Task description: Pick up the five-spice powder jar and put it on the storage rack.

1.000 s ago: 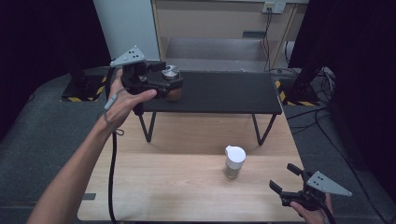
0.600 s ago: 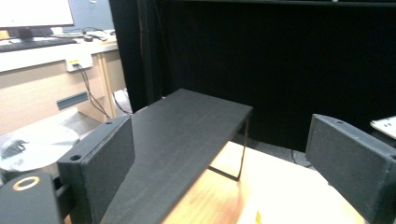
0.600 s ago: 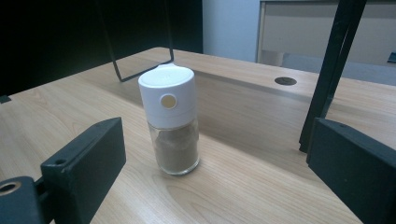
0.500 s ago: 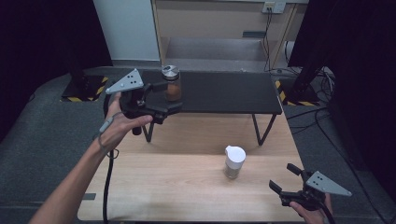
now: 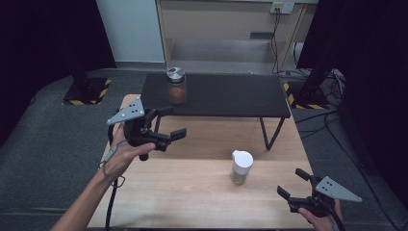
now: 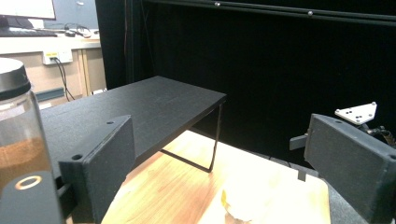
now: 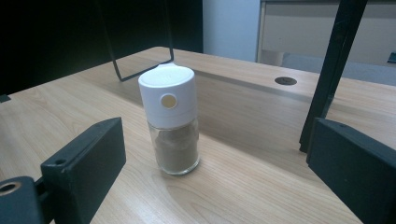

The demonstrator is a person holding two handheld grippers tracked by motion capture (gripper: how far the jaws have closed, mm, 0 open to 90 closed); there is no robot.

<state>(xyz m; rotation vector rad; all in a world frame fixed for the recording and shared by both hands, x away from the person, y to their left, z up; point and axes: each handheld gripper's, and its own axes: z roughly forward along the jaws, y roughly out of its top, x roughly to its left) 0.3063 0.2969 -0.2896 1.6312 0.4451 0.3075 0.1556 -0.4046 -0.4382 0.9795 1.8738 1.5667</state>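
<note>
So nearest the camera you've got the right gripper (image 5: 294, 191) down at the near right edge of the wooden table (image 5: 192, 192), jaws spread wide with nothing between them. Its own view looks straight at the white-capped shaker (image 7: 170, 125), which sits dead centre between the two jaws but a bit ahead of them, not touching either one. From above, that shaker (image 5: 240, 167) is up and to the left of the right gripper, near it, standing upright on bare wood, so its long axis is vertical. Looks like brownish powder inside.

My guess is that if the shaker's the next thing to get picked up, the right hand is clearly the closer one. It'd just need to push forward along the line it's already pointing, then close on the glass below the cap.

Further out, the left gripper (image 5: 168, 126) hangs in the air over the left side of the table, also wide open and empty. It's just off the front edge of the black raised shelf (image 5: 226, 94).

Farthest back, a glass jar with a metal lid (image 5: 176, 85) and orange-brown stuff inside stands upright on that shelf's left end. In the left gripper view the jar (image 6: 21, 140) sits off to the left, outside the jaws.
</note>
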